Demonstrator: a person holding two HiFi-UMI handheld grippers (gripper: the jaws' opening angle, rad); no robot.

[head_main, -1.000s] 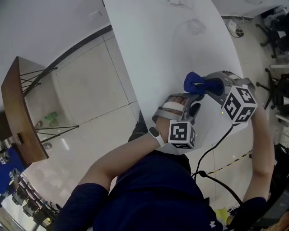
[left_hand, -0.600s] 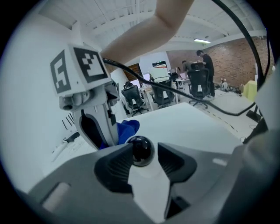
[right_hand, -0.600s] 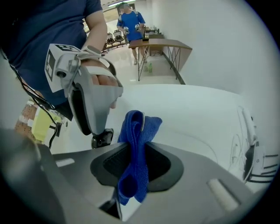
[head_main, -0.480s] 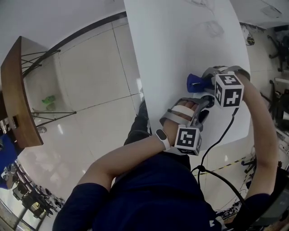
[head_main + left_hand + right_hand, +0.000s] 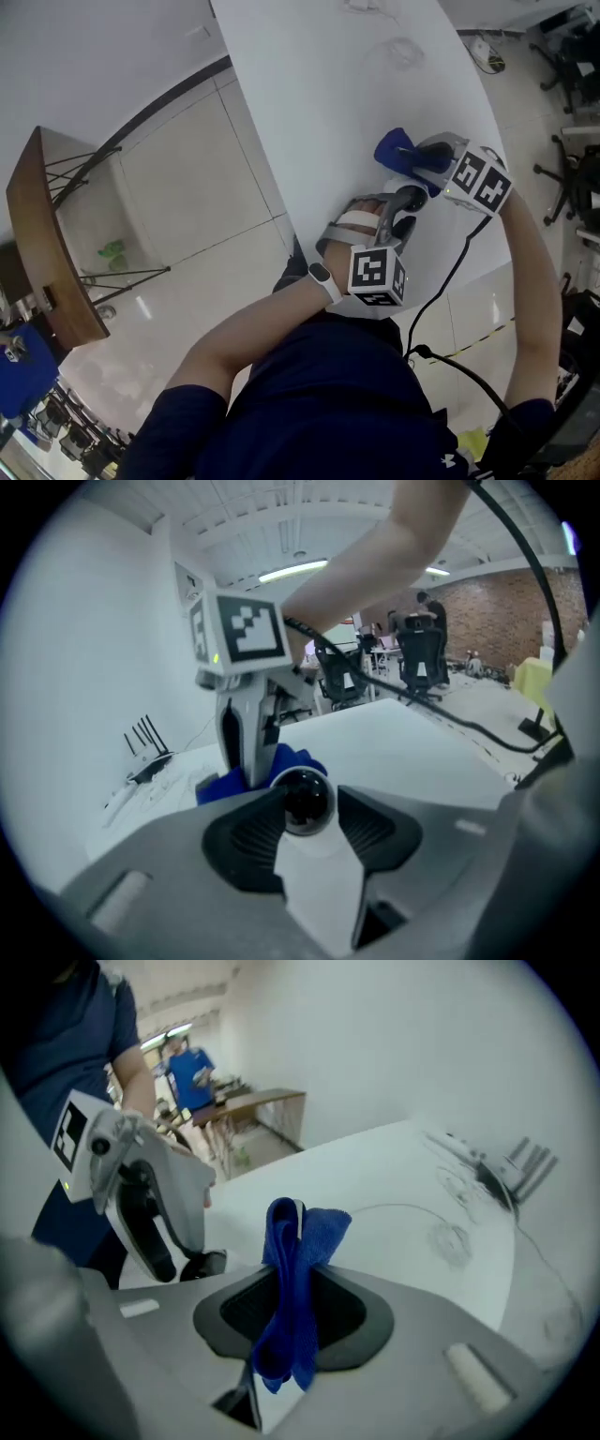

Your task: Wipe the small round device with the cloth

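Observation:
The small round device, white with a black glossy dome, sits between the pads of my left gripper, which press on its sides. In the head view the left gripper points at the white table near its front edge. My right gripper is shut on a folded blue cloth that sticks up between its jaws. The cloth hangs just beyond the device, close to the dome; whether they touch I cannot tell. The right gripper stands right behind the device.
Thin cables and a dark pronged item lie at the table's far end. A black cable trails from the right gripper over the table edge. A wooden side table stands on the tiled floor at the left. Office chairs stand beyond.
The right gripper has turned and shifted over the left gripper's tip, carrying the cloth nearer the device. The left hand has stayed almost in place.

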